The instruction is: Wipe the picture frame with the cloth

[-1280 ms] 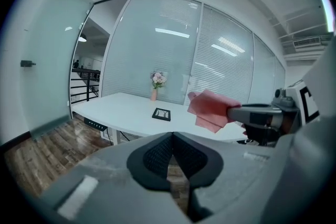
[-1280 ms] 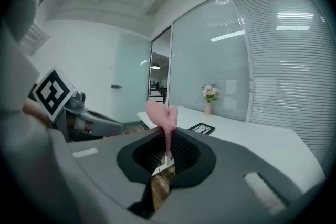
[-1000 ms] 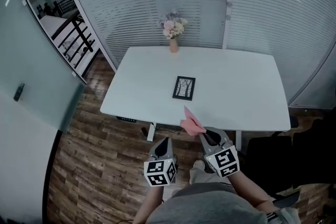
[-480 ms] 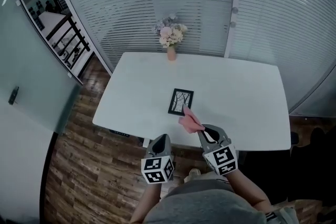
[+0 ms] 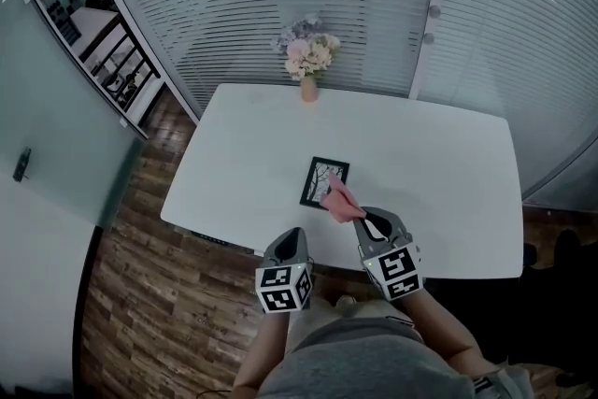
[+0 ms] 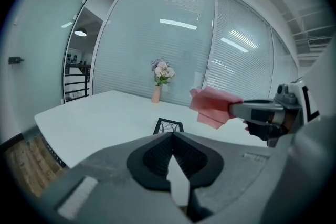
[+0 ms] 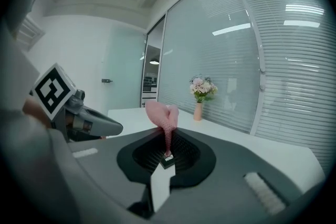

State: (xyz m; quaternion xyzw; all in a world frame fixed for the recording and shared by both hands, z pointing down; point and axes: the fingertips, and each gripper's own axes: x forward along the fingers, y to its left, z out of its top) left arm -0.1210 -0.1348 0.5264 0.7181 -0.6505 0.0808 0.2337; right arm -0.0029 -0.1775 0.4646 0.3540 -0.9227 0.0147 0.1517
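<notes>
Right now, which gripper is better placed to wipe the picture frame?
Right. The right gripper is shut on the pink cloth, held close to the picture frame. The left gripper is shut, empty and farther back.

white table (image 5: 439,154) | flower vase (image 5: 308,89) at far edge | wood floor (image 5: 140,294)

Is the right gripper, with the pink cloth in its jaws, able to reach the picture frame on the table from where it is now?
Probably yes. The right gripper holds the pink cloth close over the near corner of the picture frame, and nothing stands between them on the table.
</notes>
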